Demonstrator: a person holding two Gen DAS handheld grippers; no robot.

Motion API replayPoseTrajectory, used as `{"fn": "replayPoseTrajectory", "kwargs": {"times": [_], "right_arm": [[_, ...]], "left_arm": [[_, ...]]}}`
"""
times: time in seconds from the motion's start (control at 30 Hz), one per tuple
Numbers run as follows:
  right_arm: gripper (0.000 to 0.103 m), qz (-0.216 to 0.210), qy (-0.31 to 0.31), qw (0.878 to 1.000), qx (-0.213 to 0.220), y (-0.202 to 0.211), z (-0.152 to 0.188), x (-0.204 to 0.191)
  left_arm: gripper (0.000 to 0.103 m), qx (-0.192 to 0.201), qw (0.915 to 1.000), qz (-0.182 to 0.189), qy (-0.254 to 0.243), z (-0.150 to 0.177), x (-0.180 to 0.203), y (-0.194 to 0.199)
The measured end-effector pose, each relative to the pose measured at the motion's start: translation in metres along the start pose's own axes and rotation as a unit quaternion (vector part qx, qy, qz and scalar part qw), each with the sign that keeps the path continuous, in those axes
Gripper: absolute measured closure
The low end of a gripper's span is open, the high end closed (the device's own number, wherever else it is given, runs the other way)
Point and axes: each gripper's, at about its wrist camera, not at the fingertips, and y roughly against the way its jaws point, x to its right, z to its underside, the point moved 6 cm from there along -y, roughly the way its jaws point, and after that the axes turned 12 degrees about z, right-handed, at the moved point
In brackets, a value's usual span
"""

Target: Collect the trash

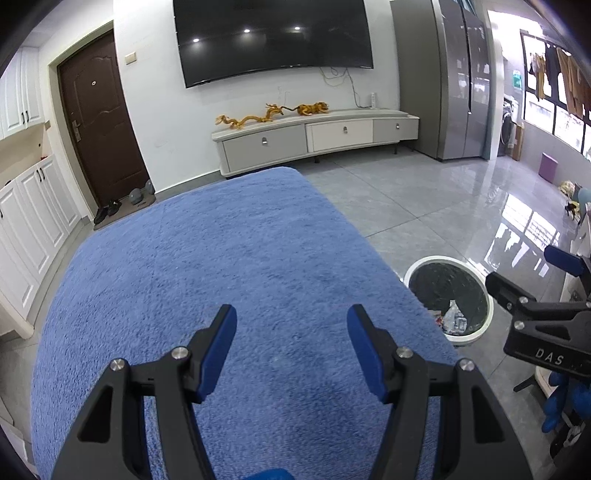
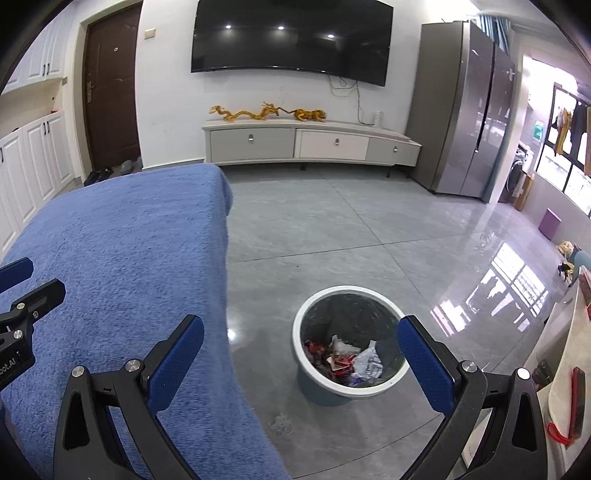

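A round trash bin [image 2: 301,354] with a white rim and dark liner stands on the grey floor right of the blue-covered table [image 2: 122,251]. Inside it lie crumpled wrappers [image 2: 351,360], red and white. My right gripper [image 2: 299,343] is open and empty, held above the bin and the table's edge. My left gripper [image 1: 291,328] is open and empty over the blue table cover [image 1: 221,258]. The bin also shows in the left wrist view [image 1: 484,325], with the right gripper [image 1: 524,273] above it.
A low TV cabinet [image 1: 314,136] with a wall TV [image 1: 273,33] stands at the far wall, a grey fridge [image 2: 465,110] to its right. A brown door [image 1: 99,122] and white cupboards [image 1: 33,206] are on the left. A white counter with a red-strapped item [image 2: 572,402] is at right.
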Motion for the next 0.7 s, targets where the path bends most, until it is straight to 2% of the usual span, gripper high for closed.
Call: {"fn": "replayPoseTrajectory", "kwargs": {"times": [0.4, 0.7], "right_arm": [[0.001, 0.005, -0.028, 1.000, -0.004, -0.011, 0.001, 0.023], [0.001, 0.004, -0.039, 0.999, -0.003, -0.013, 0.001, 0.031]], "left_arm": [[0.042, -0.008, 0.9996, 0.000, -0.026, -0.007, 0.025, -0.009], [0.042, 0.001, 0.9998, -0.014, -0.017, -0.013, 0.025, -0.008]]}}
